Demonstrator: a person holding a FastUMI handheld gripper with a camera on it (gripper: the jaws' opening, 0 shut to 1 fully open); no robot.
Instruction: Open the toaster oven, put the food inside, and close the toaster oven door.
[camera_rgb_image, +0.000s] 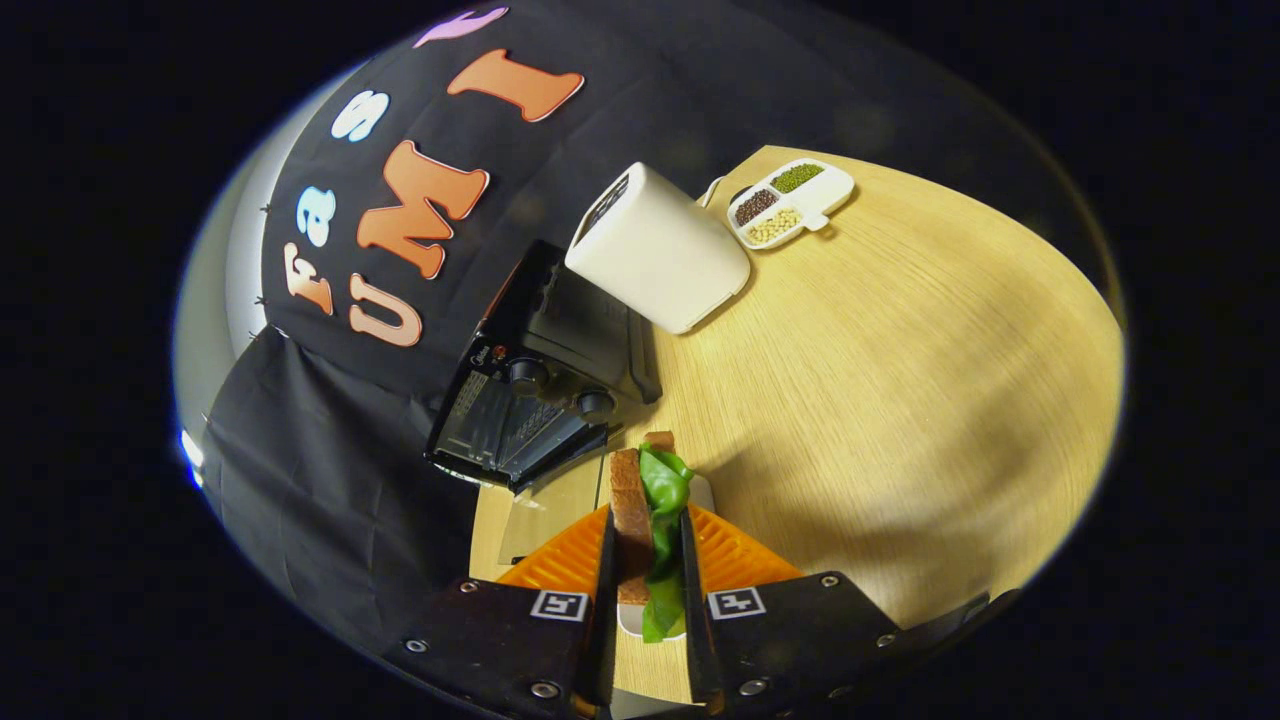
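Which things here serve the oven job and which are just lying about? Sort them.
Job:
- toaster oven, door open
- sandwich, gripped between the tool's fingers

Lying about:
- white toaster, beyond the oven
- divided dish of beans, beyond the toaster

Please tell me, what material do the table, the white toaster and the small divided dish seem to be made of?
Table: probably wood or wood-look laminate, matte, with fine pale grain lines.
White toaster: likely plastic, smooth satin shell with rounded corners.
Divided dish: glossy white, ceramic or plastic; I cannot tell which.
The gripper jaws press a sandwich between them.
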